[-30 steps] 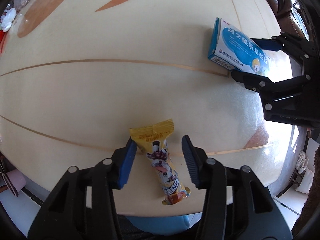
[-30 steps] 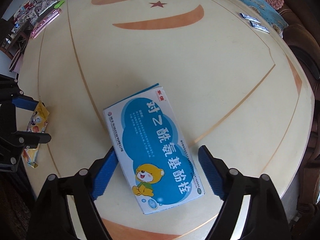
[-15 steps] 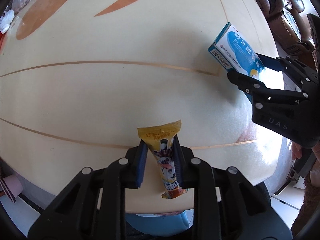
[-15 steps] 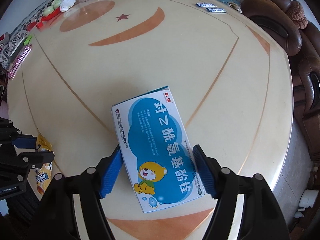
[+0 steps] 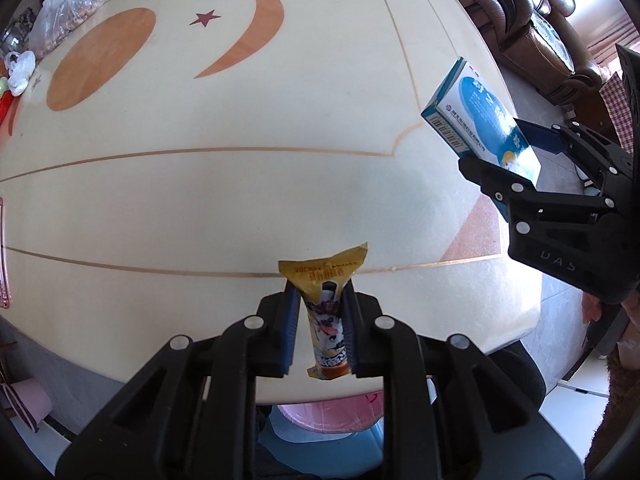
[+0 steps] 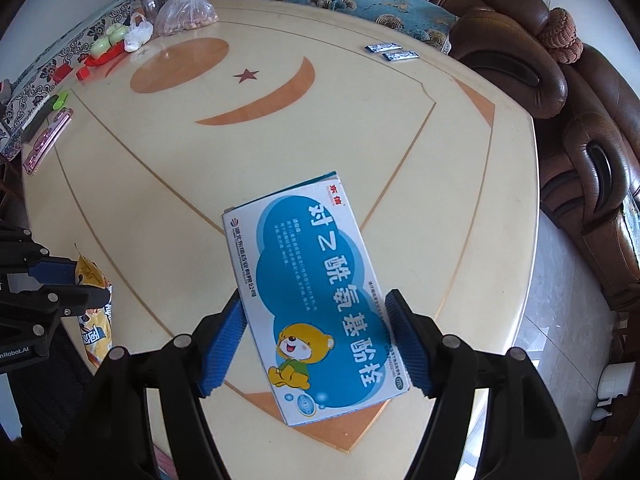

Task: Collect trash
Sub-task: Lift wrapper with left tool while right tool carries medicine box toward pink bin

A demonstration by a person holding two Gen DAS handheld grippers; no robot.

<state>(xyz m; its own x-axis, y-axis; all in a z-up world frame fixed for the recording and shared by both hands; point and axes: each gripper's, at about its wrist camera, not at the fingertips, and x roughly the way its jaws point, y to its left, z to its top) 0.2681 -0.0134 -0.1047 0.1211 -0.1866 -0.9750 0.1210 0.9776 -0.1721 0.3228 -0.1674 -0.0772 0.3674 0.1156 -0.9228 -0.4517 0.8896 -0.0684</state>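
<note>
My left gripper (image 5: 319, 326) is shut on a yellow snack wrapper (image 5: 325, 307) and holds it above the near edge of the cream table (image 5: 224, 200). My right gripper (image 6: 318, 338) is shut on a blue and white medicine box (image 6: 310, 288) with a cartoon bear, lifted off the table. The box (image 5: 476, 120) and the right gripper (image 5: 508, 164) also show at the right of the left wrist view. The wrapper (image 6: 94, 304) and the left gripper (image 6: 76, 282) show at the left edge of the right wrist view.
Two small blue sachets (image 6: 390, 51) lie at the table's far edge. A plastic bag (image 6: 184, 6), a jar, small toys and a pink phone (image 6: 48, 140) sit at the far left. Brown leather sofas (image 6: 592, 152) stand to the right. A pink bin (image 5: 332, 418) sits below the near edge.
Both grippers closed, the left on the wrapper, the right on the box, and both lifted their items off the table and drew back toward the near edge.
</note>
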